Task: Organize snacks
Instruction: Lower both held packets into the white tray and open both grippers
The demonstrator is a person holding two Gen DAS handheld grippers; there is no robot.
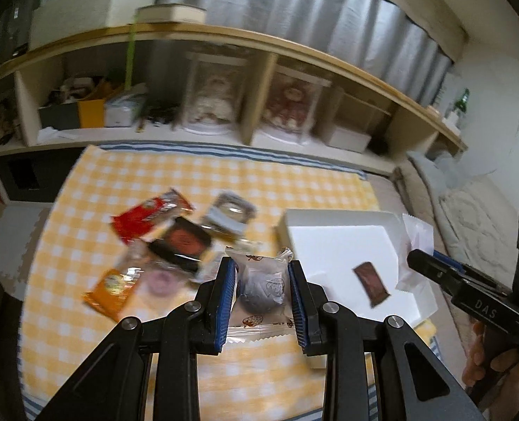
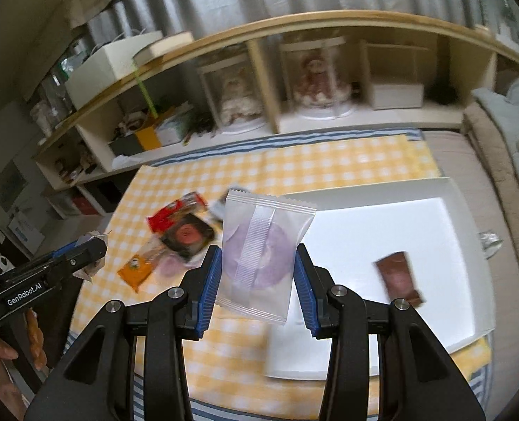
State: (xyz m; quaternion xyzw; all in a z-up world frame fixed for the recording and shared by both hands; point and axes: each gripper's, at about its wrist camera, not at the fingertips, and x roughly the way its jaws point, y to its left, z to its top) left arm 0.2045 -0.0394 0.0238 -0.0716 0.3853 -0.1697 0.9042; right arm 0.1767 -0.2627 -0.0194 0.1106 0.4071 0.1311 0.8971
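Yellow checked tablecloth (image 2: 329,161) fills mid-frame. White box (image 2: 435,189) at right holds one brown bar (image 2: 398,277); five or so snacks (image 1: 175,238) remain piled left of centre. Left gripper (image 1: 263,277) clamps a dark wrapped pastry (image 1: 263,289); right gripper (image 2: 257,275) clamps a purple-filled packet (image 2: 259,249). Judged early stage.

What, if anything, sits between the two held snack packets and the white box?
Nothing visible does. The left gripper holds a clear packet with a dark snack, the right gripper a frosted packet with a purple snack. The white box lies open, holding only one brown packet toward its right side.
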